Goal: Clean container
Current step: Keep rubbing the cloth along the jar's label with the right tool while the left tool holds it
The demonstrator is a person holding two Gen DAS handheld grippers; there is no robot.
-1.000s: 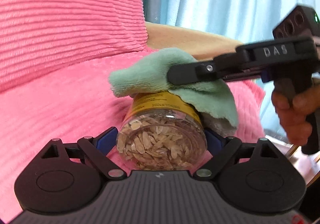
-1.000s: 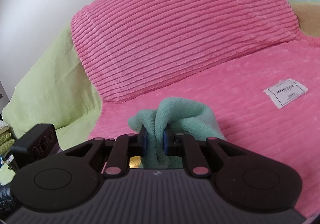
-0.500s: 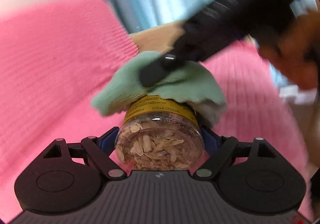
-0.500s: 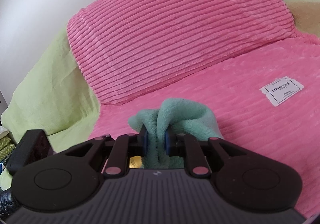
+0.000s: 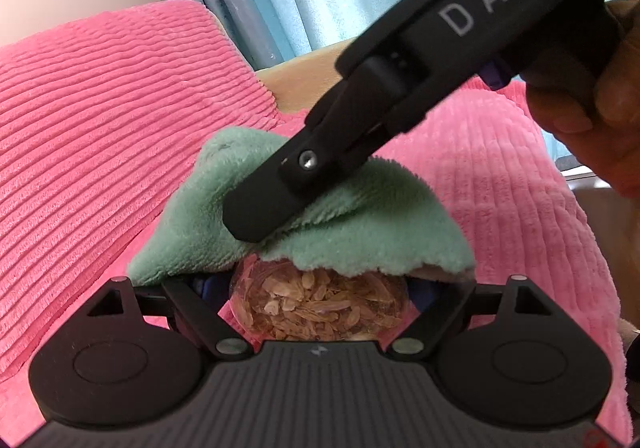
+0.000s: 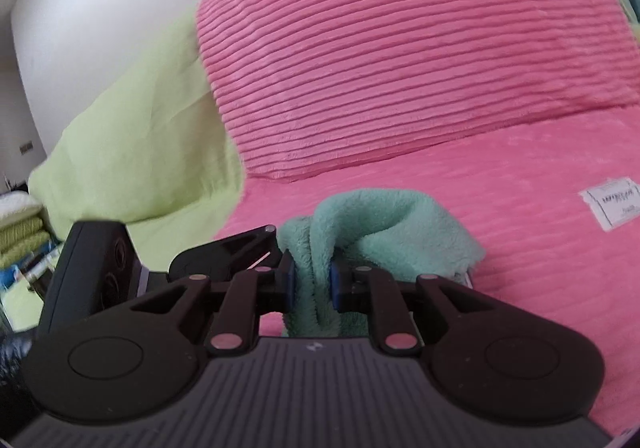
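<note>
Above the pink bed (image 5: 100, 119), the left tongs (image 5: 318, 288) clamp the seed-filled container (image 5: 320, 304). Angled downward, the right tongs (image 6: 311, 282) pinch the green cloth (image 6: 384, 224) draped over it.

From my left wrist camera, the green cloth (image 5: 376, 224) covers the top of the jar (image 5: 320, 308), so I can't see its lid or label; only the flake-filled lower body shows. The left gripper (image 5: 320, 288) fingertips are mostly buried under the cloth's edge. The hand (image 5: 596, 95) holding the right gripper (image 5: 260, 215) is cut off at the frame's right edge. From my right wrist camera, the jar is entirely hidden behind the cloth, the white tag (image 6: 610, 203) on the pink bedding (image 6: 520, 248) is too blurred to read, and the clutter (image 6: 24, 248) at far left is indistinct.
</note>
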